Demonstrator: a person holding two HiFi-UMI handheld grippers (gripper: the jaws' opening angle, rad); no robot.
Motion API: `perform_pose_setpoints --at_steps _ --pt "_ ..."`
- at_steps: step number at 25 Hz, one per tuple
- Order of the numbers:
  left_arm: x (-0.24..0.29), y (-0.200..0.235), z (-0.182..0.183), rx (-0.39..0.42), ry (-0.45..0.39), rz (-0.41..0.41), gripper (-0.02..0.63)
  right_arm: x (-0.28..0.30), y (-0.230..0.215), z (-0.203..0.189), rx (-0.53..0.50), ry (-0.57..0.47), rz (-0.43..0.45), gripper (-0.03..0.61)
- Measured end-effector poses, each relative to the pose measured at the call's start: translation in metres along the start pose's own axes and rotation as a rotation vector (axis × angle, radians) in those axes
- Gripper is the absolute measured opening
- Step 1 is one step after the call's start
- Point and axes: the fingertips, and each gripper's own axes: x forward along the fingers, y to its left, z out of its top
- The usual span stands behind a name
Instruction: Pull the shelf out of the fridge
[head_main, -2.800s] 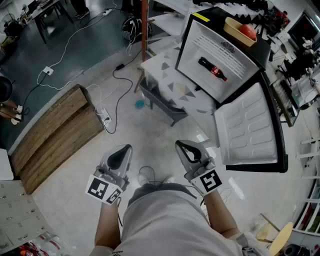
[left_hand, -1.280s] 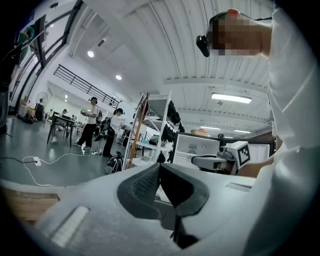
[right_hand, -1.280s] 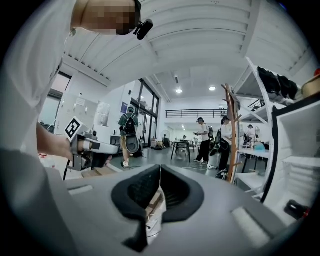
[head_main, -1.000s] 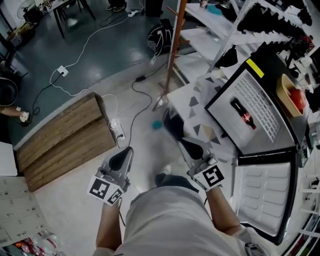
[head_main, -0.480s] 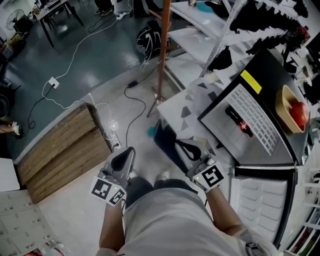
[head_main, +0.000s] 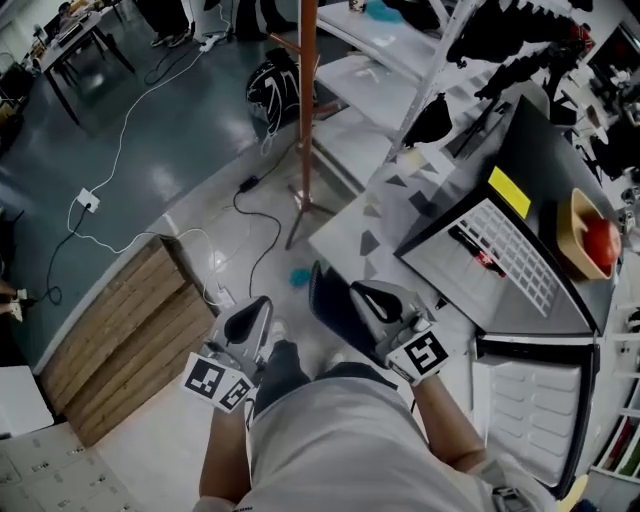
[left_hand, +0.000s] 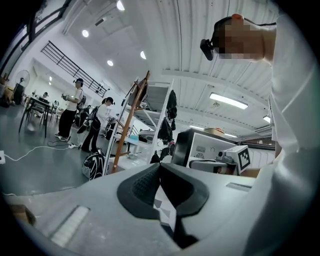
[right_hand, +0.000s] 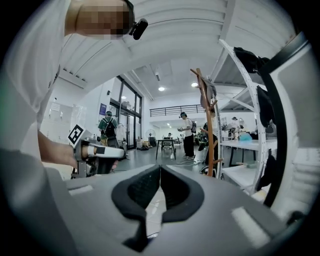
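The black fridge (head_main: 520, 200) stands open at the right of the head view, its door (head_main: 530, 410) swung down toward me. Inside, a white wire shelf (head_main: 515, 260) carries a dark bottle (head_main: 475, 252) lying on its side. My left gripper (head_main: 258, 303) and right gripper (head_main: 362, 290) are held close in front of my body, well short of the fridge. Both are shut with nothing between the jaws. The left gripper view shows its shut jaws (left_hand: 160, 167), the fridge (left_hand: 200, 147) far off and the right gripper (left_hand: 231, 159). The right gripper view shows its own gripper (right_hand: 160, 170) shut too.
A yellow bowl (head_main: 592, 235) with something red sits on the fridge top. A speckled low table (head_main: 372, 222) and a dark bin (head_main: 335, 305) stand before the fridge. An orange pole (head_main: 305, 110), white racks (head_main: 400, 60), floor cables (head_main: 240, 230) and a wooden crate (head_main: 130, 330) surround me.
The head view has swung, so the fridge now lies further right and closer. Both grippers keep their place by my body and stay shut.
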Motion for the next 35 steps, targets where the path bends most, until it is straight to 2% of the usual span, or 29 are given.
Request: perform_pose_setpoints --at_steps 9,19,28,35 --pt "0.059 0.052 0.012 -0.022 0.045 -0.187 0.006 0.052 -0.027 0.011 0.022 0.016 -0.139 0.003" --pt "0.113 0.058 0.016 -0.052 0.086 -0.413 0.006 0.055 -0.053 0.006 0.039 0.052 -0.352 0.003" --pt "0.150 0.021 0.003 -0.119 0.166 -0.664 0.006 0.011 -0.068 -0.002 0.178 -0.016 -0.623 0.003" --pt "0.176 -0.039 -0.014 -0.253 0.233 -0.830 0.008 -0.062 -0.076 -0.011 0.312 -0.103 -0.839 0.003"
